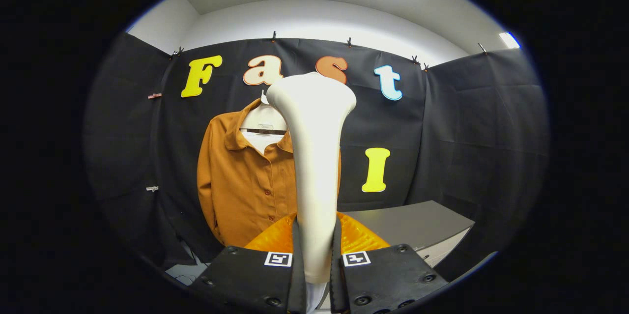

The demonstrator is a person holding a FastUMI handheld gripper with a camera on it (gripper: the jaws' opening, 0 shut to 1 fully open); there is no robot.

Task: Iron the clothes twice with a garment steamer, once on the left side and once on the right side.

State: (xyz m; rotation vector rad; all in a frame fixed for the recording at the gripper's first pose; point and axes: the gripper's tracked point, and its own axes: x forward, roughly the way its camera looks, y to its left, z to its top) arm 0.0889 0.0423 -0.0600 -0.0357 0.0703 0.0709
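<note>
Steamer upright between the fingers of the gripper, both pressed against its handle, head risen well above them. Shirt beyond the steamer, hung on a hanger against the wall, front turned toward the fingers. Hanger within the collar, just left of the steamer head. Shirt mostly left of the steamer, its right part hidden behind the handle. Table right of the shirt and nearer, before the wall, well apart from the steamer head. Clips on the wall left of the shirt, one above the other.
</note>
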